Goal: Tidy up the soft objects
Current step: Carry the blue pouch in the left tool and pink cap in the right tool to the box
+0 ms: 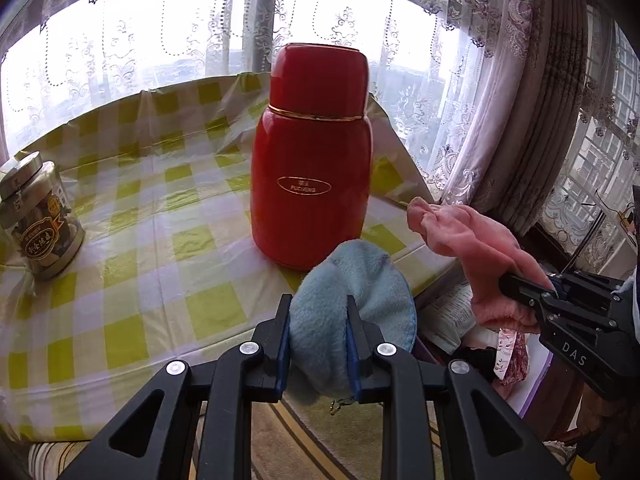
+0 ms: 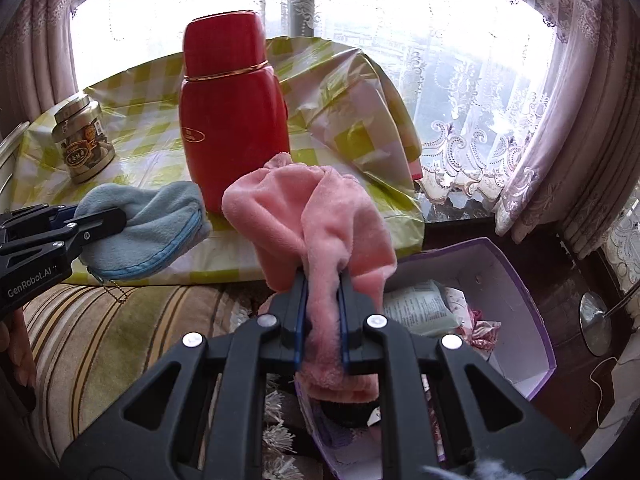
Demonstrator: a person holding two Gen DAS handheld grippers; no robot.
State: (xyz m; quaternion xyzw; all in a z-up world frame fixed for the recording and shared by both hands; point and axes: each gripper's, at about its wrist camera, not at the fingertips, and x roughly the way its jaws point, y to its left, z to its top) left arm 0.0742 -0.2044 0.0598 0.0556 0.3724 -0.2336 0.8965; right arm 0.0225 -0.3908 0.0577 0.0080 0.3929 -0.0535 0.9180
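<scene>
Pale blue fleece fills the gap in the left gripper: its fingers are clamped on a blue fleece zip pouch, squeezing the soft body between the blue pads. In the right wrist view the same pouch shows a light blue zipper along its edge and a small ball chain hanging from it, and it is held above the near edge of the table, clear of the cloth. The right gripper has its fingers closed tight on a pink plush cloth, which bunches up above the pads and hangs in a fold below them. From the left wrist view that pink cloth sits just right of the table's corner, over a purple cardboard box that stands open on the floor beside the table and holds papers and patterned fabric. The table wears a yellow-green and white checked plastic cover. On it a red vacuum flask stands upright just beyond the blue pouch, with a gold band below its cap and a gold oval logo on its body. A glass jar with a metal lid and a dark label stands well to the left of the flask. Lace curtains hang over the bright window behind, and a striped cushion lies below the table's near edge.
</scene>
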